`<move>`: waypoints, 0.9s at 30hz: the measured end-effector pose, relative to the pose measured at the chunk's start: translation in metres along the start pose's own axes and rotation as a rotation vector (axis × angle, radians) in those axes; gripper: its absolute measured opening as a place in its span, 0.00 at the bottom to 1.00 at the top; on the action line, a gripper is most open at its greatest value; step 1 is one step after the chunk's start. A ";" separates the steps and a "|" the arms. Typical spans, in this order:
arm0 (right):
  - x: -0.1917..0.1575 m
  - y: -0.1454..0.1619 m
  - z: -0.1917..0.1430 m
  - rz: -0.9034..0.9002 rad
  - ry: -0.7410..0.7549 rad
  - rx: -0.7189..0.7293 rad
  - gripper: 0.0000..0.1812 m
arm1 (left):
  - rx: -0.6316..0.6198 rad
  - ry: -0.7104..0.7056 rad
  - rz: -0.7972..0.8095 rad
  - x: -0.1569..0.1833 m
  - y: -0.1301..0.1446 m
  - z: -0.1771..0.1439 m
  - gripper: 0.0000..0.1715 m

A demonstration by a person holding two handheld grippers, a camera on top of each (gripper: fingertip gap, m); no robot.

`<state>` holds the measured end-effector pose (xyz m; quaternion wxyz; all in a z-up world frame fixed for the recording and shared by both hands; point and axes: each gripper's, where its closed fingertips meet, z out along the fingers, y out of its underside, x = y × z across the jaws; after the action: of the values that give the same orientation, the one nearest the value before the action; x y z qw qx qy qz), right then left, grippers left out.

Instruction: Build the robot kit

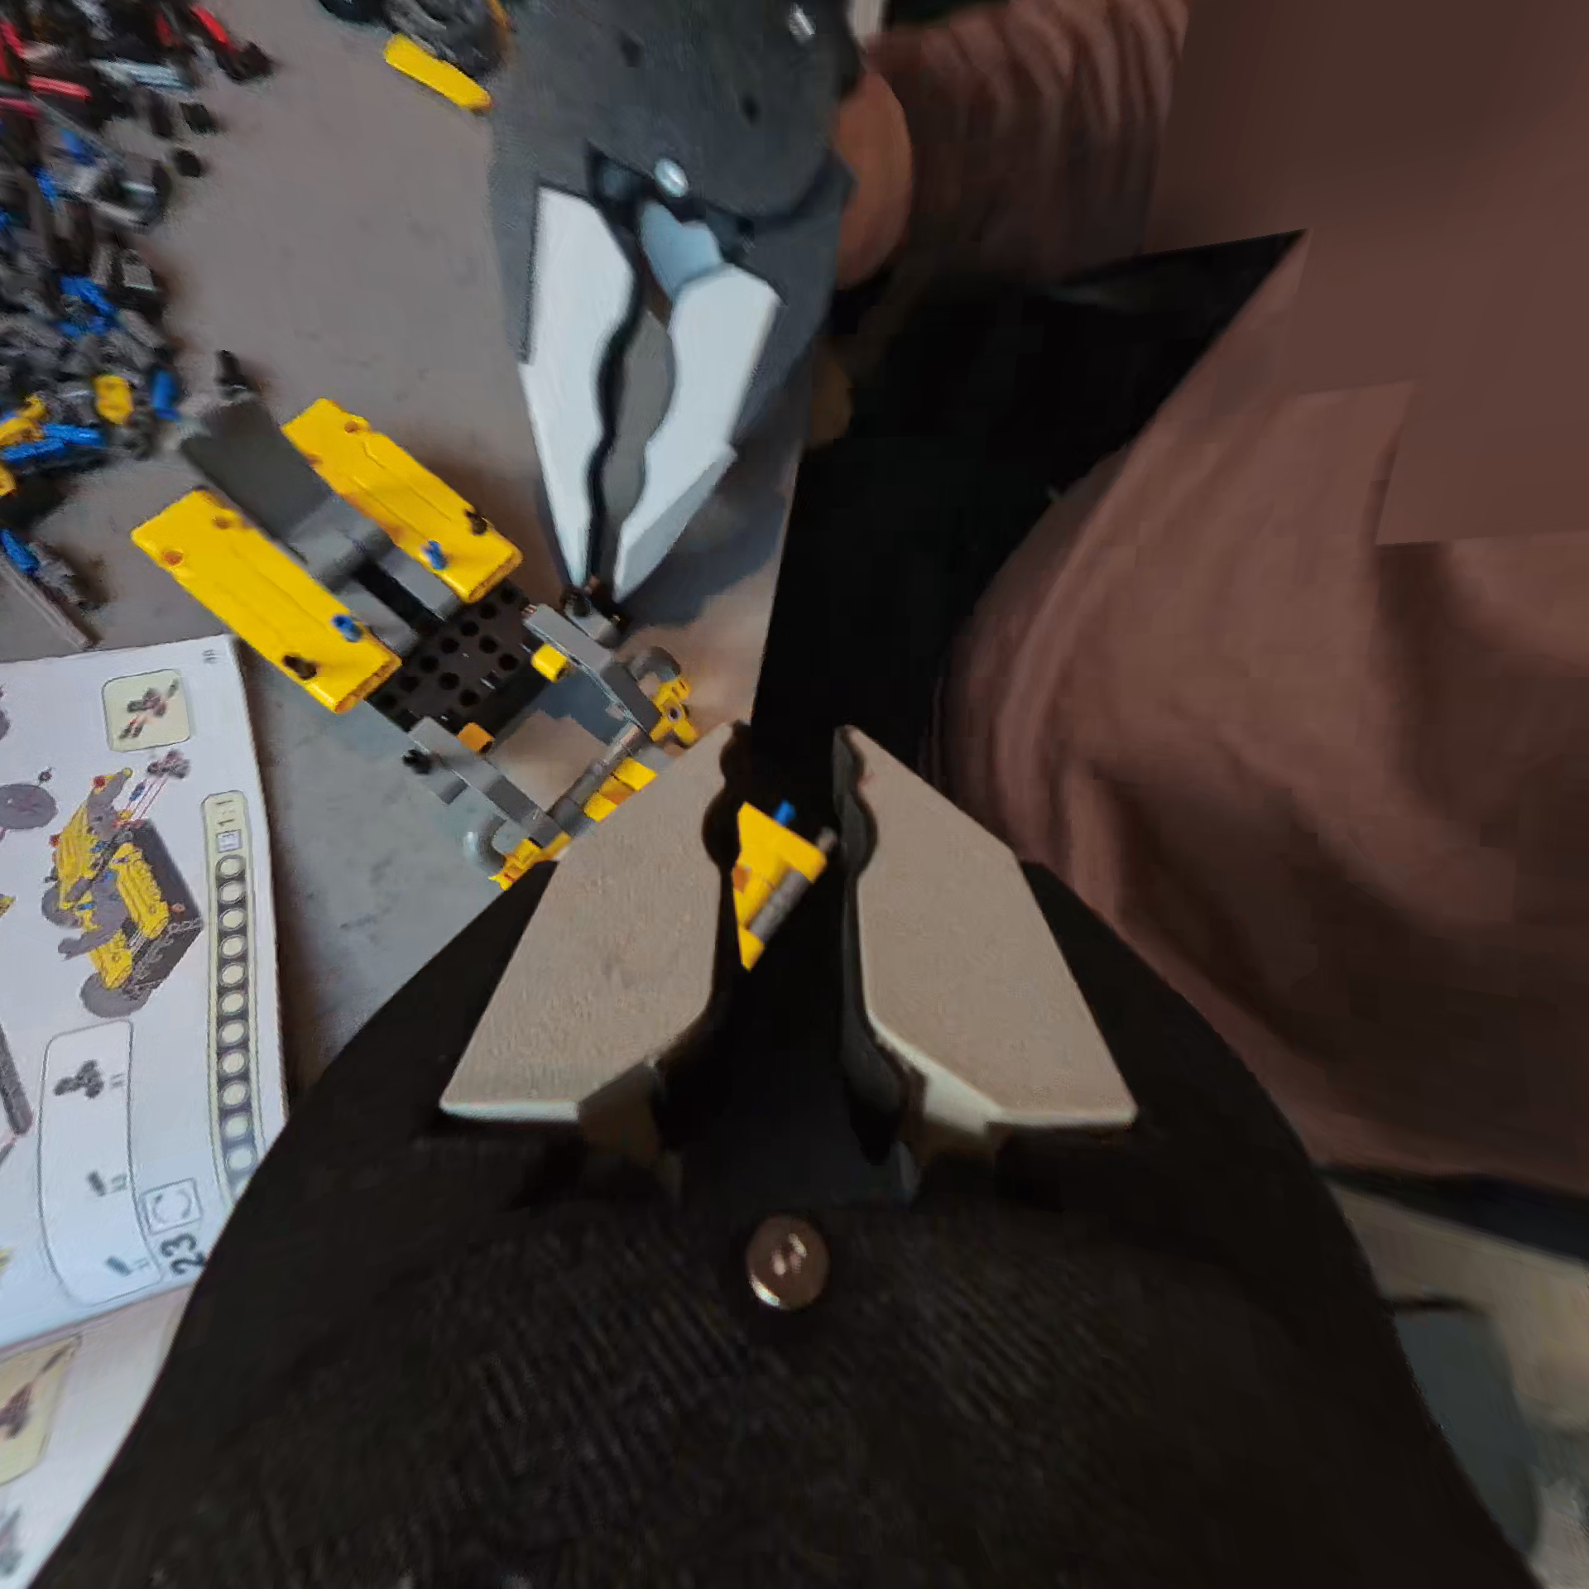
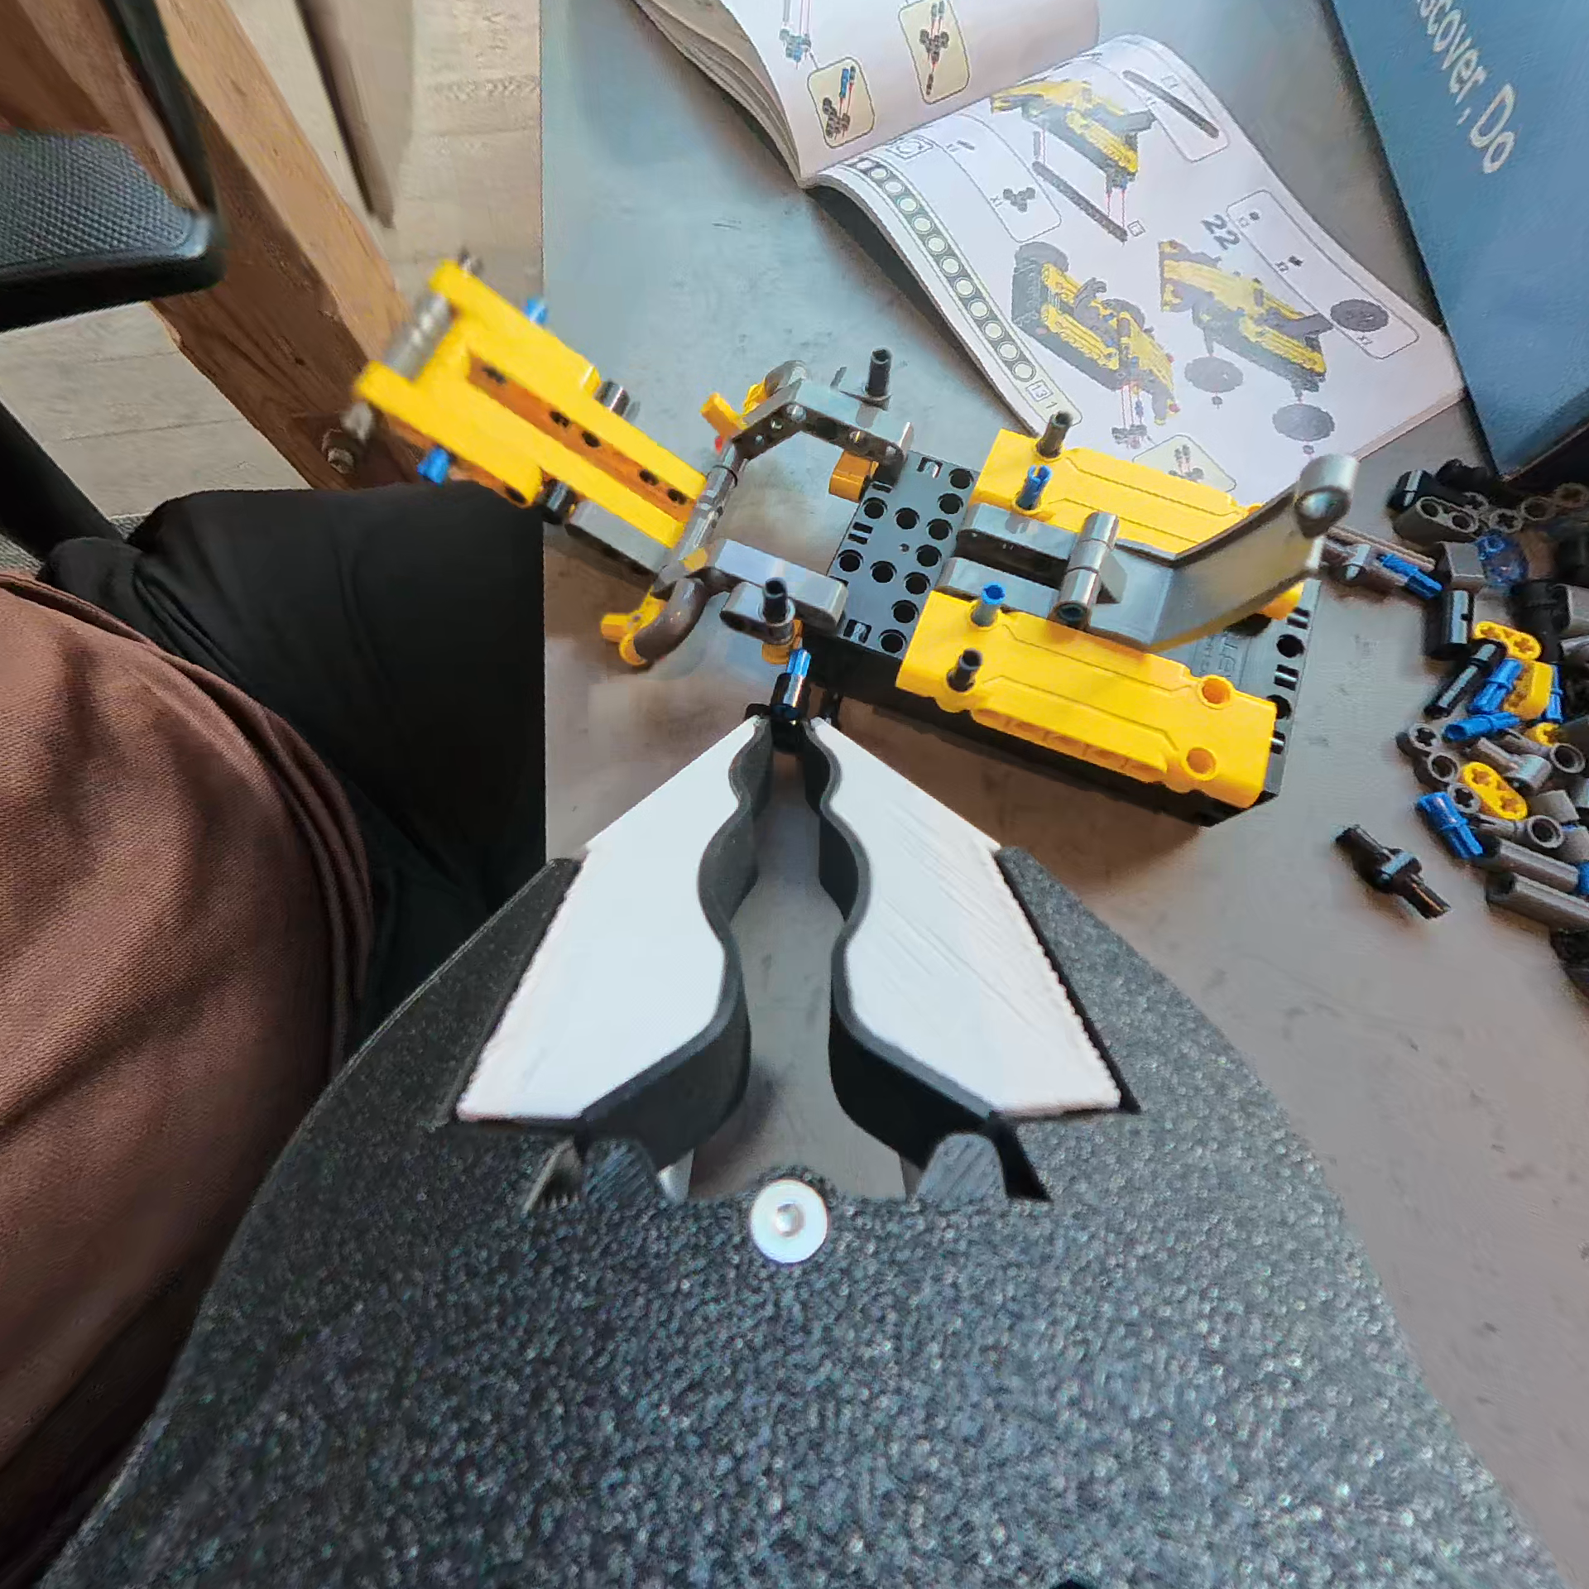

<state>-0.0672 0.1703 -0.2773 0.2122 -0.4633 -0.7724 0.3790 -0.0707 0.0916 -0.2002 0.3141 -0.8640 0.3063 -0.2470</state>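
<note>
A yellow, grey and black brick-built model lies on the grey table. Its yellow boom end sticks out past the table edge. My right gripper is shut on a small black-and-blue pin, held right at the model's near side by a grey beam. It also shows in the left wrist view, tips down by the model. My left gripper hovers with its jaws a little apart and empty. The yellow boom end shows through the gap below.
An open instruction booklet lies behind the model, beside a blue box. Loose small parts are piled at the right. A person in a brown top sits at the table edge. A black chair armrest and a wooden leg are beyond. Left tips to right tips: about 12 cm.
</note>
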 end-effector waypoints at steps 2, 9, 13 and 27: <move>0.001 -0.001 -0.001 0.003 0.004 0.007 0.01 | 0.029 -0.055 -0.177 -0.022 -0.016 0.002 0.07; 0.002 -0.002 0.000 0.018 0.020 0.008 0.01 | -0.158 -0.189 -0.251 -0.068 0.000 0.051 0.12; 0.002 -0.003 -0.003 0.037 0.017 0.027 0.01 | -0.169 -0.170 -0.252 -0.065 0.007 0.066 0.12; 0.003 -0.005 -0.004 0.054 0.005 0.043 0.01 | -0.085 -0.105 -0.275 -0.067 0.000 0.068 0.10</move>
<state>-0.0692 0.1729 -0.2709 0.2135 -0.4801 -0.7510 0.3999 -0.0746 0.1638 -0.2614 0.2560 -0.9220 0.1785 -0.2292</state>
